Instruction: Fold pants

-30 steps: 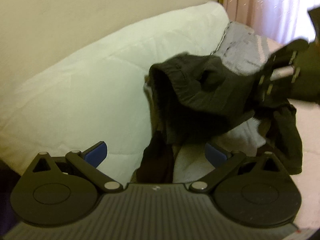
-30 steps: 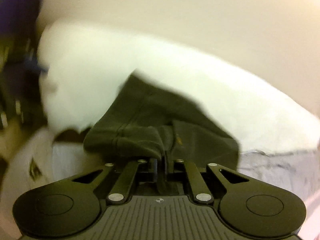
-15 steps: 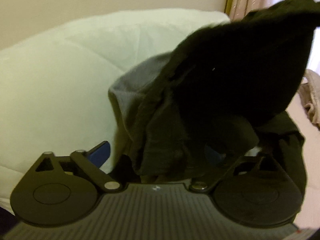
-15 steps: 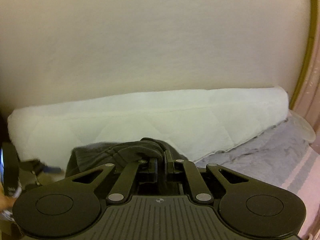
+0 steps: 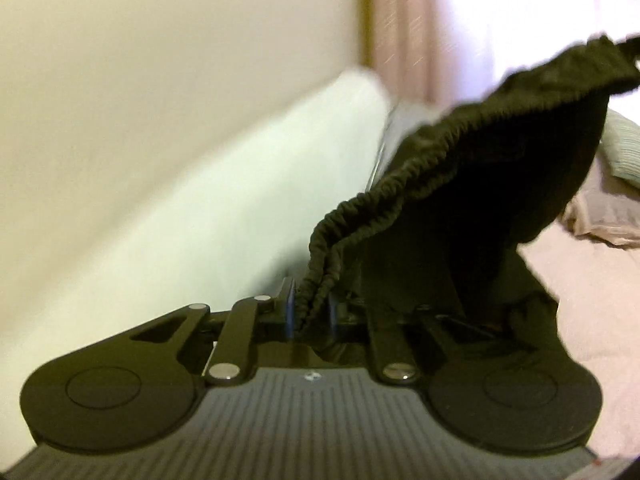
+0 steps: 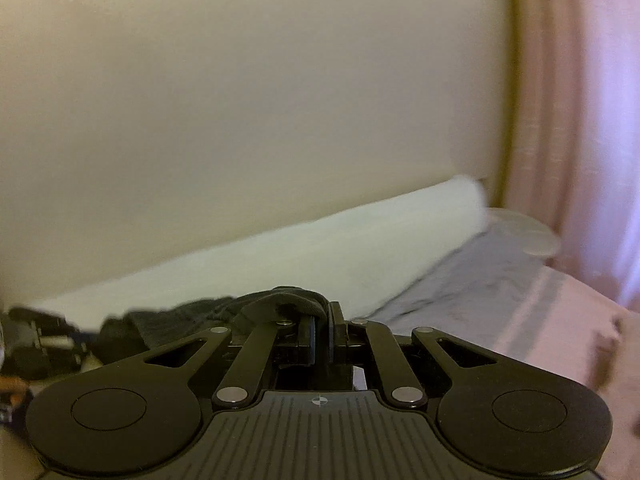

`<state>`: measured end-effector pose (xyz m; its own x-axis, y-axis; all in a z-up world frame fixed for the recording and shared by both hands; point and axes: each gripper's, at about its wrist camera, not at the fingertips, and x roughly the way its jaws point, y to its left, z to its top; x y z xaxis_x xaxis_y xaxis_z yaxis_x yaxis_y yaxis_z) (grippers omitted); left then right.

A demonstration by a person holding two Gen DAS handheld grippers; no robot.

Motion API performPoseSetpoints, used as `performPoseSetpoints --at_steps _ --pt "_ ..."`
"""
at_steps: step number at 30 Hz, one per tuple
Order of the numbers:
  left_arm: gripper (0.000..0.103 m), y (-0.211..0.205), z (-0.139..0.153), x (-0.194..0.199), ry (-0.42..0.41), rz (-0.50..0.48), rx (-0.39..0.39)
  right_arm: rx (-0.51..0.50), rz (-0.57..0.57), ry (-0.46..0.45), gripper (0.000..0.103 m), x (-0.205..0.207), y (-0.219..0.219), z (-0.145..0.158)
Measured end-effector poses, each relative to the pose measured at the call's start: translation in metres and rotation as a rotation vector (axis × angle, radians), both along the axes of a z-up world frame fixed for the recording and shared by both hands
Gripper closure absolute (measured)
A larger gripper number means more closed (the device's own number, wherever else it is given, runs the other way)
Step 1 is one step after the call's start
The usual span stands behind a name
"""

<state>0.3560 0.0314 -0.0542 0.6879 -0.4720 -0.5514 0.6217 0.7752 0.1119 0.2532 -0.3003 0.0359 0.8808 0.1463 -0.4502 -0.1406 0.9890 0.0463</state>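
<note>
The black pants (image 5: 472,184) hang in the air above the bed, their elastic waistband stretched up toward the right. My left gripper (image 5: 310,312) is shut on the ruched waistband, which runs between its blue pads. In the right wrist view my right gripper (image 6: 322,330) is shut on another part of the black pants (image 6: 280,304), whose fabric bunches over the left finger. The other gripper (image 6: 44,344) shows blurred at the far left of that view.
A long white quilted pillow (image 5: 240,184) lies against the cream wall (image 6: 240,100). The bed has a grey and pink sheet (image 6: 500,300). Other clothes (image 5: 616,184) lie heaped at the right. A pink curtain (image 6: 580,120) hangs at the far right.
My left gripper has gone from open to shut on the waistband. Both grippers have risen, lifting the pants off the bed; the right one kept its hold.
</note>
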Motion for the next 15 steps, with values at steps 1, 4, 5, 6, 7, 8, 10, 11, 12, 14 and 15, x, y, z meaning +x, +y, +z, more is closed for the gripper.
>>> performPoseSetpoints --at_steps 1,4,5,6,7,8,10,11,12,14,15 --pt "0.092 -0.010 0.021 0.001 -0.047 -0.037 0.006 0.016 -0.030 -0.017 0.101 -0.019 -0.012 0.012" --pt "0.092 -0.049 0.088 0.001 -0.174 -0.162 0.004 0.072 -0.128 -0.072 0.101 -0.085 -0.049 0.049" --pt "0.093 -0.065 0.108 -0.002 -0.209 -0.206 -0.001 0.095 -0.163 -0.089 0.101 -0.109 -0.060 0.061" --pt "0.093 -0.085 0.131 -0.007 -0.252 -0.259 -0.008 0.123 -0.199 -0.107 0.101 -0.137 -0.074 0.074" --pt "0.093 -0.104 0.149 -0.014 -0.289 -0.308 -0.008 0.149 -0.233 -0.122 0.101 -0.163 -0.085 0.083" --pt "0.093 -0.124 0.166 -0.022 -0.329 -0.364 -0.009 0.170 -0.267 -0.138 0.101 -0.187 -0.096 0.093" --pt "0.093 -0.172 0.203 -0.047 -0.406 -0.485 -0.013 0.228 -0.341 -0.170 0.101 -0.244 -0.122 0.114" --pt "0.093 -0.195 0.218 -0.061 -0.439 -0.544 -0.016 0.261 -0.382 -0.187 0.101 -0.276 -0.133 0.120" --pt "0.093 -0.221 0.232 -0.079 -0.471 -0.607 -0.020 0.292 -0.424 -0.203 0.101 -0.307 -0.145 0.125" --pt "0.093 -0.276 0.252 -0.118 -0.515 -0.738 -0.021 0.353 -0.514 -0.223 0.101 -0.367 -0.170 0.129" --pt "0.093 -0.306 0.258 -0.141 -0.525 -0.804 -0.021 0.382 -0.562 -0.225 0.101 -0.396 -0.182 0.127"
